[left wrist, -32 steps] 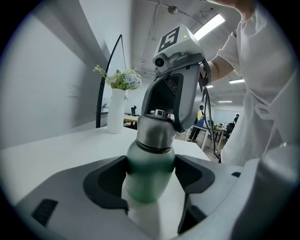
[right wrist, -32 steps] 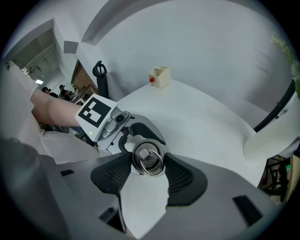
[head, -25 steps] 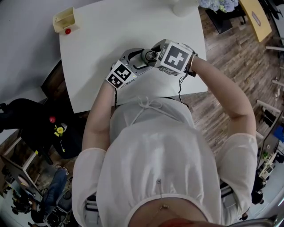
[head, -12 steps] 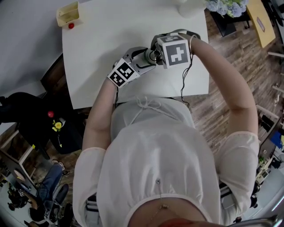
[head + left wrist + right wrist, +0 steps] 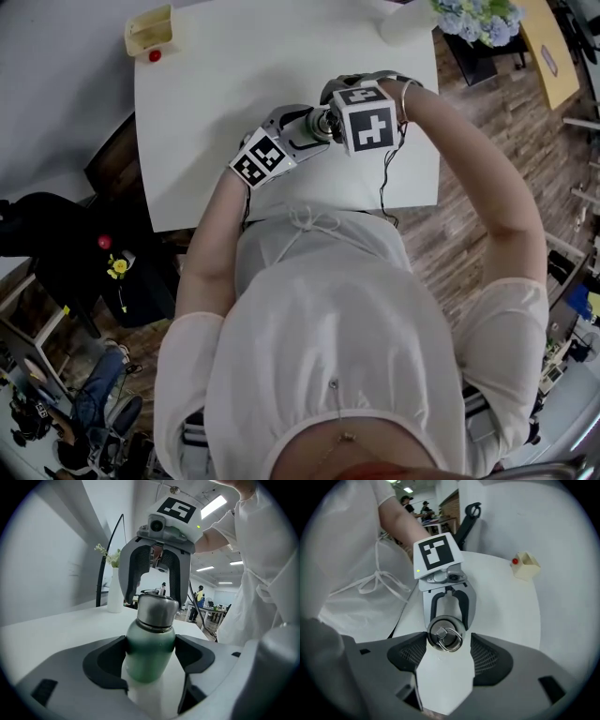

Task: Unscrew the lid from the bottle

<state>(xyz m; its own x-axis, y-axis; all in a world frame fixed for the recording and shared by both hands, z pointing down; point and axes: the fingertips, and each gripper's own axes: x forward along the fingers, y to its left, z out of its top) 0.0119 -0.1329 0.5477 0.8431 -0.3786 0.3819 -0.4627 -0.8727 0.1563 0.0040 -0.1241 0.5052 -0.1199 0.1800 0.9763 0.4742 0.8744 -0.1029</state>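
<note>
1. Nearest us: left tool (image 5: pixel 150 657), clamped on the green body of the bottle (image 5: pixel 150 641). It holds the bottle upright over the white tabletop (image 5: pixel 234 84), which we take to be for stopping the body from turning.
2. Right tool (image 5: pixel 448 644), pointing down over the steel lid (image 5: pixel 446 633). Its jaws have just been opening, with the lid between them and the pads off it. We read this as a release before a fresh twist. The lid is not yet off.
3. Far edge: small box (image 5: pixel 150 31) and vase (image 5: pixel 403 23), both well apart from the work.

My left gripper (image 5: pixel 151 663) clamps the green bottle (image 5: pixel 151 651); at 12 o'clock the right gripper (image 5: pixel 154 590), jaws just opening, straddles its steel lid (image 5: pixel 157 612).
</note>
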